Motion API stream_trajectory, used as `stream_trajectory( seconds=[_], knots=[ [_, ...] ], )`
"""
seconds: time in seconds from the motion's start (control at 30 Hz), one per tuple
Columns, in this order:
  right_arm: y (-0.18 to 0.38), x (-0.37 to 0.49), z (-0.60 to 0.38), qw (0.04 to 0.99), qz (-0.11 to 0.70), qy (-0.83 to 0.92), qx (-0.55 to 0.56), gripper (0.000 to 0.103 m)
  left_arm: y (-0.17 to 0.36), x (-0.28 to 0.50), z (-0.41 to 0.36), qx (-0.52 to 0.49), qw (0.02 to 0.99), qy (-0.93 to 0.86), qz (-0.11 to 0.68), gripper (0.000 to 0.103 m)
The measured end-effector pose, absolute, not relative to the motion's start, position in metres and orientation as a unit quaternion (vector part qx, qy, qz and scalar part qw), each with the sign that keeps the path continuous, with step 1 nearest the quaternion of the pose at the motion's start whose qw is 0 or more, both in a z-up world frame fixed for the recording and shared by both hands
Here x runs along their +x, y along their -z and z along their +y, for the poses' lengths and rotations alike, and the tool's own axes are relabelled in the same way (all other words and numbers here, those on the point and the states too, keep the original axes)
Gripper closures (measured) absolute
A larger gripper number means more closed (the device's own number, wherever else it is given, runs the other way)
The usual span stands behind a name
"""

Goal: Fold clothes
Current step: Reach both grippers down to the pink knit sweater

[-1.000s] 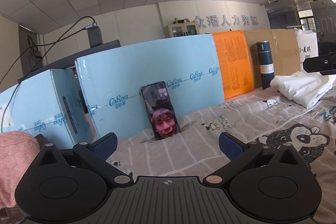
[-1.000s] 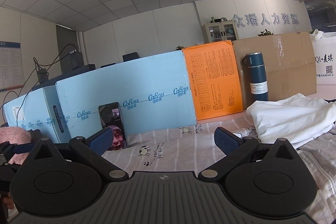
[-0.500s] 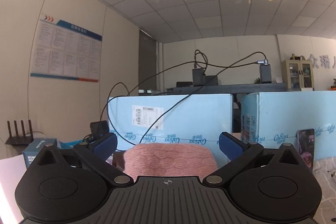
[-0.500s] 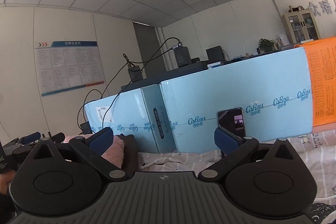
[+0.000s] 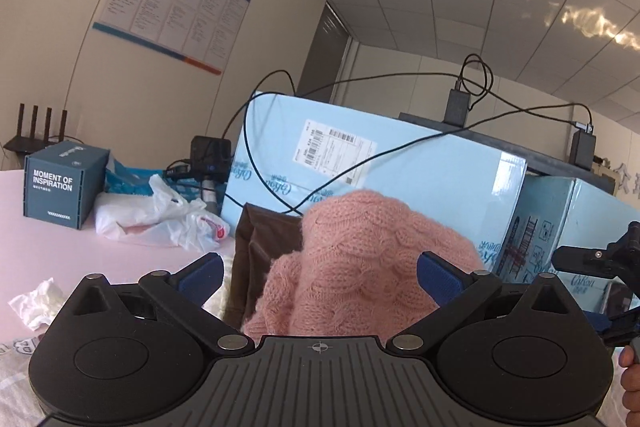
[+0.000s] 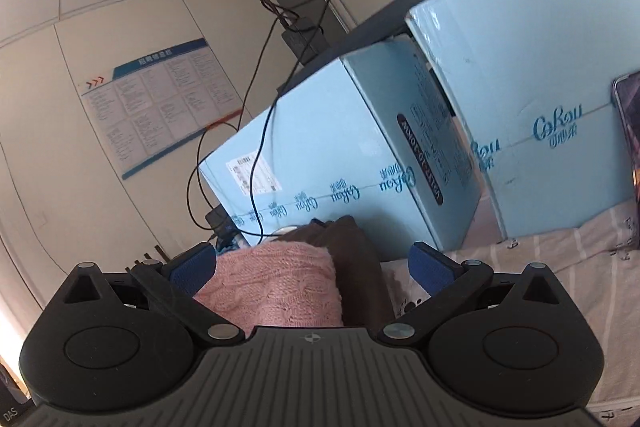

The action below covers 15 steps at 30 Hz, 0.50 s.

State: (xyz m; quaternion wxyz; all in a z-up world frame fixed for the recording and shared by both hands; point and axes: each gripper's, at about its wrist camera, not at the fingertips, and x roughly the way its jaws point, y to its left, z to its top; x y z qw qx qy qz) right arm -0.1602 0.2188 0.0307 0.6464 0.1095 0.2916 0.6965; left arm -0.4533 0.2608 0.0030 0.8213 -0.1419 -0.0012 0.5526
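Observation:
A pink cable-knit sweater lies in a heap on top of a dark brown garment, in front of light blue boxes. My left gripper is open, its fingers standing either side of the sweater, close above it. In the right wrist view the same pink sweater and brown garment lie between the fingers of my open right gripper. The right gripper's body also shows at the right edge of the left wrist view. Neither gripper holds anything.
Light blue cardboard boxes with black cables draped over them stand behind the clothes. A dark blue box, white plastic bags and crumpled tissue lie at left. A striped printed sheet covers the surface; a phone leans on a box.
Both grippers have swung left, away from the phone and the white clothes pile, and now point at the pink sweater, which is much closer. Both stay open.

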Motion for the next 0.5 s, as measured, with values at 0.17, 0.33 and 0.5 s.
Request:
stream_trajectory(
  seconds=[0.17,0.33,0.5],
  knots=[
    [0.004,-0.171,0.259,0.630,0.305,-0.711,0.067,0.000,0.011,-0.433,0.290,-0.147,0.825,-0.545,0.017,0.000],
    [0.016,-0.180,0.281,0.603,0.319,-0.727,0.079,0.000,0.032,-0.420,0.297,-0.156,0.839,-0.521,0.027,0.000],
    [0.028,-0.192,0.284,0.613,0.295,-0.729,0.071,0.003,0.038,-0.421,0.291,-0.152,0.845,-0.512,0.022,0.009]
  ],
)
